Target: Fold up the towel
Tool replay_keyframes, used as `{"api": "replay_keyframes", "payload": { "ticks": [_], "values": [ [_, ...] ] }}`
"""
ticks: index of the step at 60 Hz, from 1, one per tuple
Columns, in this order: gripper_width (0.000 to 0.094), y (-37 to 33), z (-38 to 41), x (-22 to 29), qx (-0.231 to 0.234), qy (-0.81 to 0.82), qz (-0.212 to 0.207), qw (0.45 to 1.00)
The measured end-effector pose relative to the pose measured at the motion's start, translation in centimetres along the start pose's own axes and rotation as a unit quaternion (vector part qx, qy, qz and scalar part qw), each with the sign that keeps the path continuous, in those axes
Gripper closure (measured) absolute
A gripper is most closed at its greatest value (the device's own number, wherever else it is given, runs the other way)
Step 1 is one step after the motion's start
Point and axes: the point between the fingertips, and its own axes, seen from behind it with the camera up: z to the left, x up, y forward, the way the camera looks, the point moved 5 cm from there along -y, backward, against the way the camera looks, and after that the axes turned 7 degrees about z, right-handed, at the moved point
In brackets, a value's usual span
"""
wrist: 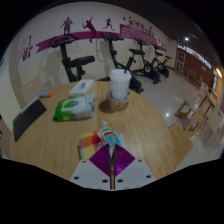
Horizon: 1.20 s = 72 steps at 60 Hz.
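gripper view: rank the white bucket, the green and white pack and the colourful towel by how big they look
1. green and white pack
2. white bucket, close to the pack, so unsure
3. colourful towel, partly hidden by the fingers, so its rank is unsure

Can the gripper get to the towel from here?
Probably yes. The towel lies on the table right at the tips of the gripper, with nothing in between. The green pack and white cup sit farther back.
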Motion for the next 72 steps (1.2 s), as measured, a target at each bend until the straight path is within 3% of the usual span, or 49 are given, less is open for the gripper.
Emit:
{"api": "replay_keyframes", "payload": {
  "ticks": [6,9,16,19,21,28,43,72],
  "values": [
    [0.0904,1.9,-1.4,-1.7,-0.005,-0.002,0.017,1.0],
    [0.0824,1.9,-1.8,-1.9,-0.004,-0.002,0.016,1.0],
    [0.0041,0.7,-2.7,-1.7,-0.018,-0.011,0.008,1.0],
    [0.0121,-1.1,-3.4,-1.1,-0.028,-0.015,0.001,0.999],
    [0.0069,-2.4,-3.4,-0.9,-0.026,-0.012,-0.004,1.0],
    [0.0079,-10.3,-2.8,-1.2,0.003,-0.003,-0.003,1.0],
    [0.0083,-24.7,-2.8,-5.6,-0.018,-0.006,0.02,1.0],
    [0.0078,-27.4,-0.1,-5.9,0.002,-0.015,0.0,1.0]
  ]
}}
